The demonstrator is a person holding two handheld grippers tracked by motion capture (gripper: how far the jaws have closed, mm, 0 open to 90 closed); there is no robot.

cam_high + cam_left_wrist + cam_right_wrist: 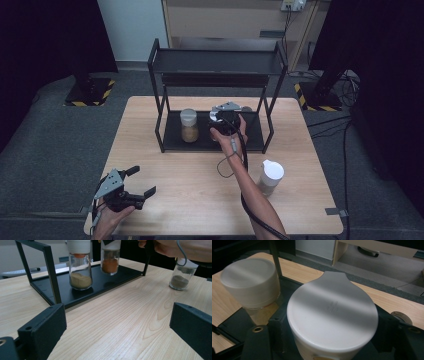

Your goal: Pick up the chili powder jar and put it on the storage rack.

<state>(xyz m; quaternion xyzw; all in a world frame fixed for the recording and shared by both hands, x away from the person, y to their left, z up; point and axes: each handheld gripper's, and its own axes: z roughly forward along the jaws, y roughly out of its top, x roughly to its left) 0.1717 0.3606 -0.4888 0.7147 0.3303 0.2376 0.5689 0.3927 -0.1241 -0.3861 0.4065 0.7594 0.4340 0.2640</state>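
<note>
R gripper pinching orange-spice jar over rack shelf; I risk bumping tan-spice jar at 9 o'clock; L gripper spread, idle.

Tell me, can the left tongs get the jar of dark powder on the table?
Probably yes. The left tongs are open and hold nothing, and the jar stands by itself on bare table. Only the person's right arm is close beside it.

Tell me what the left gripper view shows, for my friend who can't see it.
Two clear glass spice jars with white caps stand on the black metal rack's bottom shelf: the tan-powder jar and the orange-powder jar, which a hand reaches toward. A third jar of grey-brown powder stands on the light wooden table, and the open black left tongs frame the foreground.
</note>
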